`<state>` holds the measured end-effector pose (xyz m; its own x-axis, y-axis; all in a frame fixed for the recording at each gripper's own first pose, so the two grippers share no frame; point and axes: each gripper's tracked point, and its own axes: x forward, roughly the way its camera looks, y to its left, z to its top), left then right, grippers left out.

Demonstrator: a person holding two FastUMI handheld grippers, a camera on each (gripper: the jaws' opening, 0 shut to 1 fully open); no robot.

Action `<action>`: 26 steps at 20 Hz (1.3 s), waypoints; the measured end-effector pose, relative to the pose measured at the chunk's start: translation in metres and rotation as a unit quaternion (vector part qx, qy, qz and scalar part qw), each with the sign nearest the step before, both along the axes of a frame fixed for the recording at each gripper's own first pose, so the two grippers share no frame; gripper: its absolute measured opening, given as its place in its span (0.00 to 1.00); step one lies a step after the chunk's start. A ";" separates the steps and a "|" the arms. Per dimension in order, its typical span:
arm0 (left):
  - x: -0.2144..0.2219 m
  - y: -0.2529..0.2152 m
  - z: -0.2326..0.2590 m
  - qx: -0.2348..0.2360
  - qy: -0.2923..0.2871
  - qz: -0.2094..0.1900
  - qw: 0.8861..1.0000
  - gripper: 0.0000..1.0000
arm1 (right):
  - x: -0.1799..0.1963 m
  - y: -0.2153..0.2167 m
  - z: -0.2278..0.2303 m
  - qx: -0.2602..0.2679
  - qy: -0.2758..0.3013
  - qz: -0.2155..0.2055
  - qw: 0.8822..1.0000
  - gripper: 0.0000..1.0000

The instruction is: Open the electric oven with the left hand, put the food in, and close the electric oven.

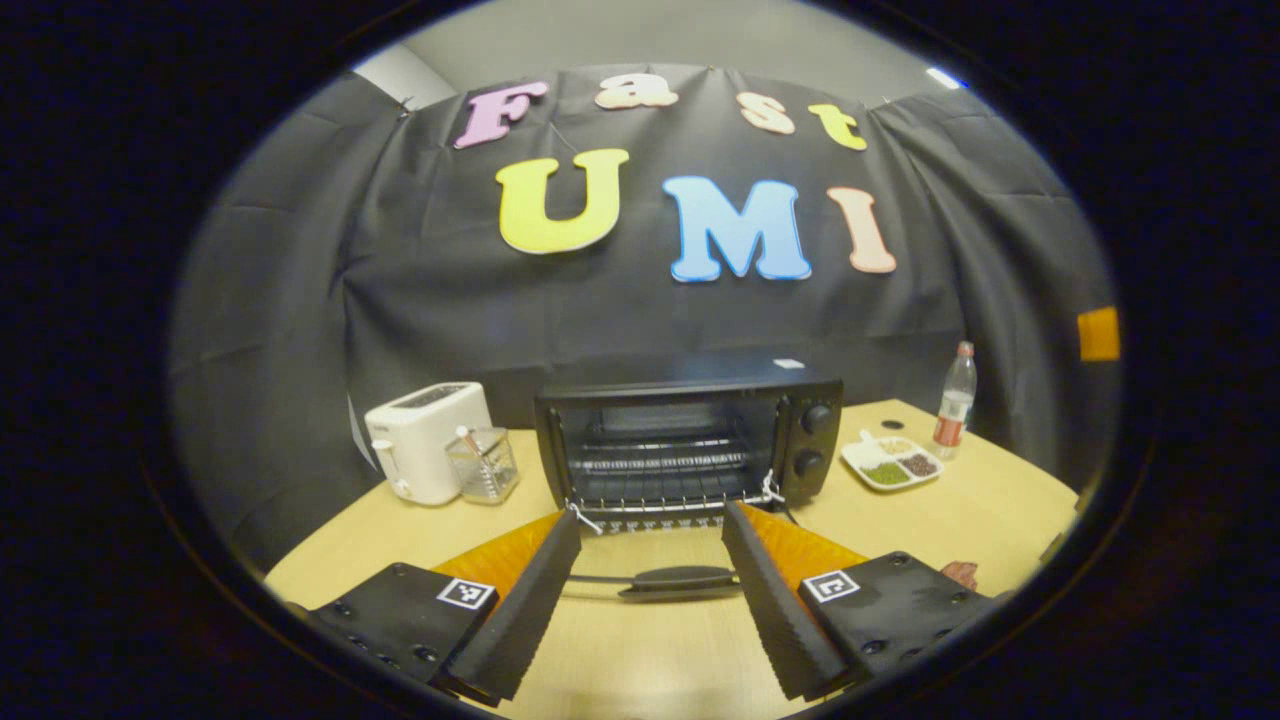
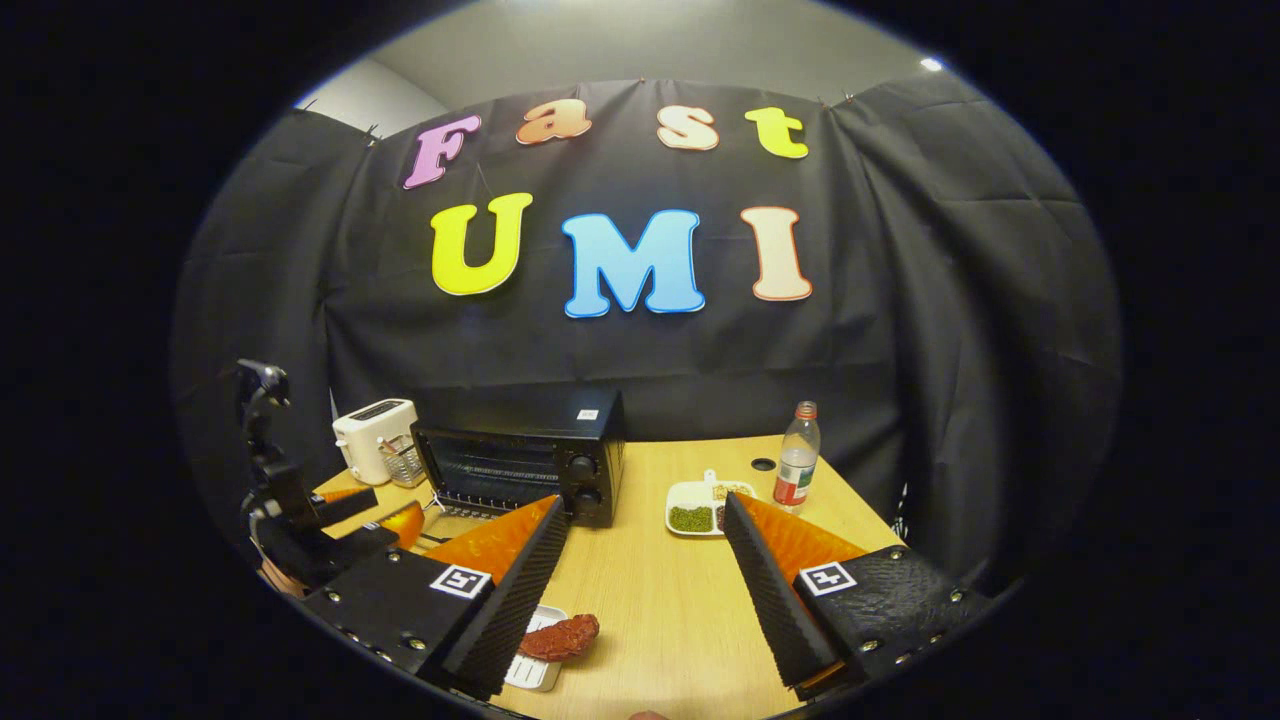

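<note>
The black electric oven [image 1: 690, 435] is seen standing at the back of the light wooden desk [image 1: 990, 500], its glass door [image 1: 650, 580] folded down flat and the wire rack inside exposed. The left claw [image 1: 650, 590] is held released, straddling the door handle without touching it. The right claw [image 2: 640, 590] is spread wide above the desk, with a red meat patty [image 2: 560, 636] lying on a small white tray [image 2: 535, 665] beside its left finger.

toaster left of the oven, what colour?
White. The toaster shows best in the left gripper view, beside the black oven.
</note>
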<state>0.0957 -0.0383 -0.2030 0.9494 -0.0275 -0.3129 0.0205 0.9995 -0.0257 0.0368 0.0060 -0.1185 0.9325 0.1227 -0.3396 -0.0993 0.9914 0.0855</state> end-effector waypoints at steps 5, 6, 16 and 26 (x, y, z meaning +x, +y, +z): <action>-0.018 0.031 0.075 0.002 -0.060 0.016 0.998 0.96 | 0.010 0.017 -0.034 0.048 0.046 0.025 0.997 0.97; -0.022 0.036 0.086 0.001 -0.069 0.019 0.997 1.00 | 0.010 0.021 -0.045 0.064 0.063 0.026 0.996 0.96; -0.058 0.082 0.122 0.019 -0.099 0.070 0.992 0.97 | -0.004 0.047 -0.141 0.161 0.221 0.037 0.961 0.98; -0.077 0.107 0.115 0.032 -0.086 0.101 0.991 1.00 | -0.025 0.070 -0.184 0.227 0.310 0.041 0.922 0.87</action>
